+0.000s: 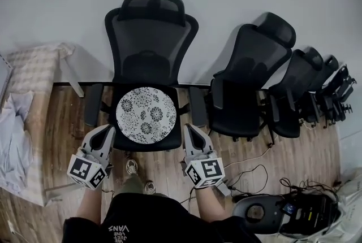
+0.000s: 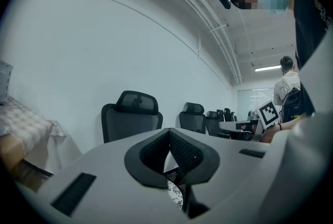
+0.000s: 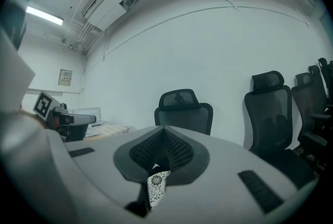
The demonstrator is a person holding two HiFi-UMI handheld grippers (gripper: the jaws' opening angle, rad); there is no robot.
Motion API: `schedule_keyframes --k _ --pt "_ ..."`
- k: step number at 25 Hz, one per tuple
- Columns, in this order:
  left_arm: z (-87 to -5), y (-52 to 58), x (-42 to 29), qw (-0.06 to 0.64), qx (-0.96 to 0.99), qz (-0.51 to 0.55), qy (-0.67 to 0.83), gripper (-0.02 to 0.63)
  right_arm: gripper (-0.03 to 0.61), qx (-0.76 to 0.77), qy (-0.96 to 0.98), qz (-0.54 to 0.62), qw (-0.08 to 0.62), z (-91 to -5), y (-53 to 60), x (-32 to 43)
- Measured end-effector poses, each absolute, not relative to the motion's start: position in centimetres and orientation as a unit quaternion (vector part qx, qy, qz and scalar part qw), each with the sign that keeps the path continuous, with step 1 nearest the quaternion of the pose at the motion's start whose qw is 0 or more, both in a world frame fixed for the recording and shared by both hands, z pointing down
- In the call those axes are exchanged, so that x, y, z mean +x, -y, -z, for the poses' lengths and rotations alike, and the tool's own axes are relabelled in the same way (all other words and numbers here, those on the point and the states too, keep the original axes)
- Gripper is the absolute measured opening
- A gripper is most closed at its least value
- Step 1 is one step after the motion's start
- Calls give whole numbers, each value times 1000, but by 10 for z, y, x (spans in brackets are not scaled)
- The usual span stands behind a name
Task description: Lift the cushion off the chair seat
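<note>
Black-and-white cushion (image 1: 146, 114) lies flat on the chair (image 1: 148, 33) seat, untouched. Left gripper (image 1: 107, 133) and right gripper (image 1: 189, 130) flank its front edge, both fully closed and empty (approach step, I judge). Next: open the jaws, then pinch opposite rims.
</note>
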State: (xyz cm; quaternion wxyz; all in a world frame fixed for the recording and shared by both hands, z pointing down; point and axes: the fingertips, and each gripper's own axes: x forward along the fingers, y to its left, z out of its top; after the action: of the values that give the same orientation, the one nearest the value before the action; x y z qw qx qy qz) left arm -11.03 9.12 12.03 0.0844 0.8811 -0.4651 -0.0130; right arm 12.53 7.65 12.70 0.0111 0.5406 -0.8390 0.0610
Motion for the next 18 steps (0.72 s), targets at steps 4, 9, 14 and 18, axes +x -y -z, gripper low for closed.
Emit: schedule_keyframes --k 4,9,14,18 --pt "-119 -62 -117 84 887 14 453 11 17 550 833 -63 10 -125 -50 118" --pt "-117 -27 -127 88 891 13 445 11 17 558 828 -61 8 -121 -19 106" --pt "-117 7 -140 87 895 16 437 11 17 565 823 -57 9 -120 10 94" --pt "-118 29 -143 89 900 16 426 11 17 579 814 -58 9 -121 28 92"
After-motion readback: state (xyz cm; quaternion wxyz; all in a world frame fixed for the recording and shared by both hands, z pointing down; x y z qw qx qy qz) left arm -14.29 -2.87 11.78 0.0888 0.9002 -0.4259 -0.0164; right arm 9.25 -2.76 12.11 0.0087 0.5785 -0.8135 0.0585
